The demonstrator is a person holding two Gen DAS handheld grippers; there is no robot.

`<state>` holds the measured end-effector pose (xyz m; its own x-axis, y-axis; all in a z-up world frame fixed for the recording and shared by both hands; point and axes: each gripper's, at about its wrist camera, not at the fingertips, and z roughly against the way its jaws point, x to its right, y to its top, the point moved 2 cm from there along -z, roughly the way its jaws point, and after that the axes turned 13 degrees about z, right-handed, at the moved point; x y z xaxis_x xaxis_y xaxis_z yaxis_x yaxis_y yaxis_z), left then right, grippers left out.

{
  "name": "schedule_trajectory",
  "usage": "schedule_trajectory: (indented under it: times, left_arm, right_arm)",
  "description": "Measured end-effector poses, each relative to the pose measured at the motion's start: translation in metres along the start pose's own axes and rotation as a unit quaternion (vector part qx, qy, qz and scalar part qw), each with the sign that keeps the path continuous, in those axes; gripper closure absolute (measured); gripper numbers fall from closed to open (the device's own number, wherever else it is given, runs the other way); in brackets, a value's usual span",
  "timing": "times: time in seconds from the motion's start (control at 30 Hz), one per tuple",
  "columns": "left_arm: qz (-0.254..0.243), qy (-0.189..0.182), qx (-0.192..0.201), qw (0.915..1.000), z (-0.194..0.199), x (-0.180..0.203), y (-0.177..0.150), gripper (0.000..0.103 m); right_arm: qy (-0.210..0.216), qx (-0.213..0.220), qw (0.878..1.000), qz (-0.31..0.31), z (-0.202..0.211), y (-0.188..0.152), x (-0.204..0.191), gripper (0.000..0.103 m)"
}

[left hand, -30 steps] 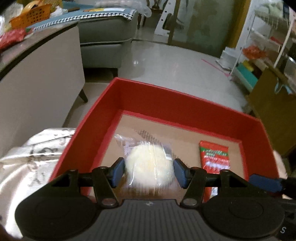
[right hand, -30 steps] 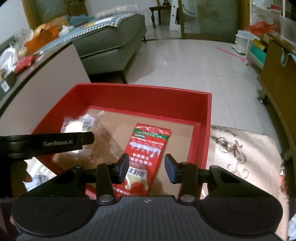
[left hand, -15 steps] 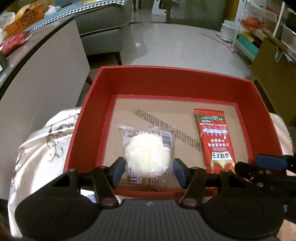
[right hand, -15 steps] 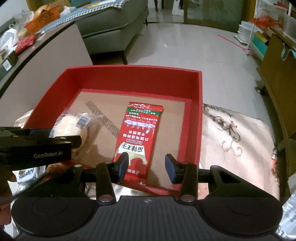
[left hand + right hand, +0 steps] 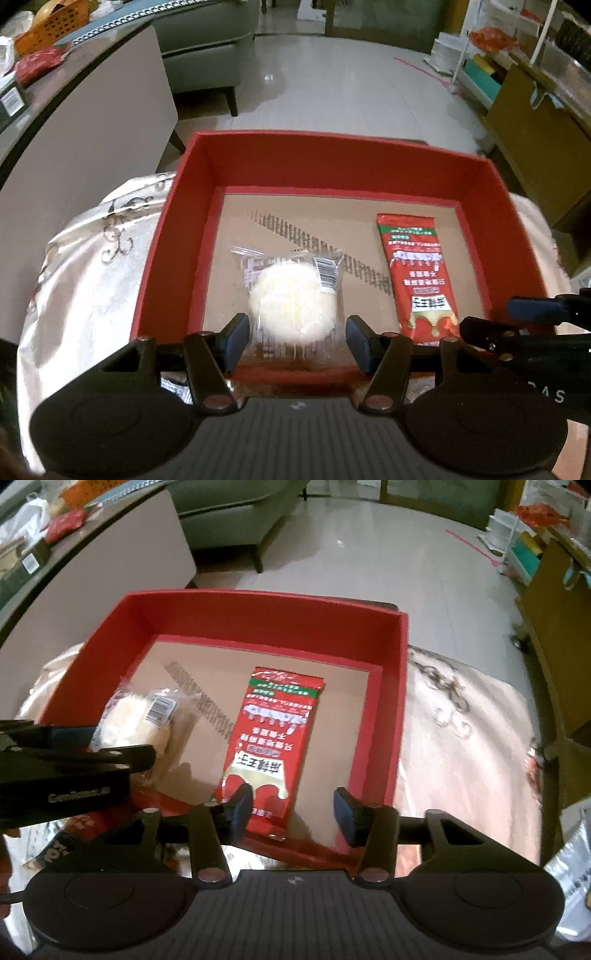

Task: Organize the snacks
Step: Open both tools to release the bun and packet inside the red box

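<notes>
A red box (image 5: 332,155) with a brown cardboard floor holds two snacks. A round white cake in a clear wrapper (image 5: 291,295) lies at its near left. A red snack packet (image 5: 417,273) lies flat at its right. My left gripper (image 5: 297,341) is open and empty, above the box's near edge, with the cake showing between its fingers. My right gripper (image 5: 291,810) is open and empty over the near end of the red packet (image 5: 273,746). The box (image 5: 258,605) and the cake (image 5: 136,720) also show in the right wrist view.
The box rests on a cream patterned cloth (image 5: 92,266). Other wrapped snacks lie at the near edge: a dark and red one (image 5: 74,838) on the left and a silver one (image 5: 569,871) on the right. A grey sofa (image 5: 207,48) and tiled floor lie beyond.
Both grippers have pulled back and risen from inside the box. The cake and the red packet stay lying on the box floor. Both stay open.
</notes>
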<state>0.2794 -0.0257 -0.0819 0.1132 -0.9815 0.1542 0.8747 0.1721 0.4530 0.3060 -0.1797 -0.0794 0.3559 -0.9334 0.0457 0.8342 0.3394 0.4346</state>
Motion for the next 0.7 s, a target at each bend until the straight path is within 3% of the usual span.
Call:
schedule_trajectory:
  times: [0.07,0.17,0.27,0.7]
  left_arm:
    - [0.007,-0.013,0.012,0.9998,0.01,-0.002,0.001,0.052]
    - [0.017,-0.031,0.036,0.9988,0.03,-0.005,0.005,0.044]
    - [0.026,-0.046,0.048,0.9975,0.048,-0.01,0.001,0.043]
    - [0.038,-0.071,0.037,0.9961,0.084,-0.031,-0.046,0.04]
  right_arm:
    - [-0.006,0.017,1.0,-0.008,0.01,0.001,0.002,0.033]
    - [-0.014,0.052,0.998,-0.013,0.033,-0.001,0.001,0.033]
    - [-0.016,0.071,0.997,-0.015,0.052,-0.007,0.0,0.031]
    - [-0.002,0.079,0.997,-0.005,0.088,-0.05,-0.027,0.026]
